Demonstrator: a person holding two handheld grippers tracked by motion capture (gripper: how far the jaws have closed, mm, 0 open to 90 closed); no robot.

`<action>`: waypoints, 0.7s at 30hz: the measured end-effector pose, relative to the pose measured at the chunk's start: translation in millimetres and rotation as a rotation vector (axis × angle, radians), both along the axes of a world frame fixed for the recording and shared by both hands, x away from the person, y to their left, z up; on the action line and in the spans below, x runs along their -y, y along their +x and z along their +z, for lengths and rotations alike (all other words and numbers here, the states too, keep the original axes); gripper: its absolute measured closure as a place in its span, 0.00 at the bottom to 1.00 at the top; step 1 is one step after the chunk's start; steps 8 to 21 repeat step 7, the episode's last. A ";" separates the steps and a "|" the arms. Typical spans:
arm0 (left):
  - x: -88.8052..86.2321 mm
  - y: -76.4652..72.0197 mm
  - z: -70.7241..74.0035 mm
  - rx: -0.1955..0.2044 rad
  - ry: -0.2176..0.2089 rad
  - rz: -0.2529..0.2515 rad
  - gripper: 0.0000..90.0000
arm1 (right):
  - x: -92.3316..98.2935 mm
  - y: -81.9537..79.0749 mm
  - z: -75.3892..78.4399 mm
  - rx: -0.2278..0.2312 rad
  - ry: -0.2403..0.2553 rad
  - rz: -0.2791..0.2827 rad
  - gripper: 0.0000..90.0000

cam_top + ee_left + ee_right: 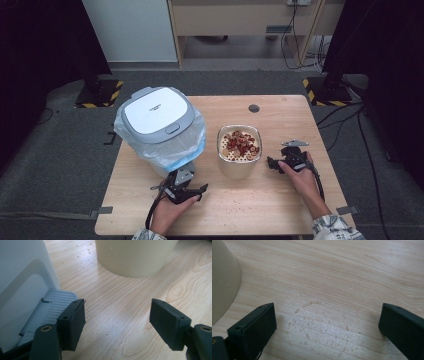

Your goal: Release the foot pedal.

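Observation:
A pedal bin (157, 117) with a white and grey lid and a pale blue bag liner stands on the left of the wooden table (280, 107). A beige container (239, 150) at the middle holds reddish-brown scraps on a perforated insert. My left gripper (182, 188) sits low in front of the bin, open, with nothing between its jaws. In the left gripper view, that gripper (117, 302) has the bin's grey pedal (53, 307) beside its left jaw and the container (132, 257) ahead. My right gripper (287, 159) is just right of the container, open over bare wood (328, 306).
Small crumbs (312, 322) lie scattered on the table between the right gripper's jaws. The container's wall (222, 282) curves close to the right gripper's left jaw. A dark round grommet (254, 108) sits near the table's far edge. Cables run over the floor at the right.

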State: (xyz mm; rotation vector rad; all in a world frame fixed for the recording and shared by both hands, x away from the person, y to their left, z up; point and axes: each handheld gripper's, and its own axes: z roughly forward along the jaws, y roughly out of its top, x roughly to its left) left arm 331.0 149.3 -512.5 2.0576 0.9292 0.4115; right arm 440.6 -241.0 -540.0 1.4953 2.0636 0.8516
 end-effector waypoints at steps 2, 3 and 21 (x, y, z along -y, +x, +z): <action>0.3 -0.2 -0.2 -0.004 -0.002 0.006 0.31 | -0.3 -0.7 -0.1 0.000 0.001 -0.010 0.02; 0.4 -0.2 -0.2 -0.004 -0.003 0.006 0.31 | 0.0 -0.9 -0.1 0.001 0.001 -0.011 0.01; 1.7 0.6 0.9 0.003 0.000 -0.003 0.31 | -0.2 -0.9 -0.2 -0.001 0.001 -0.012 0.01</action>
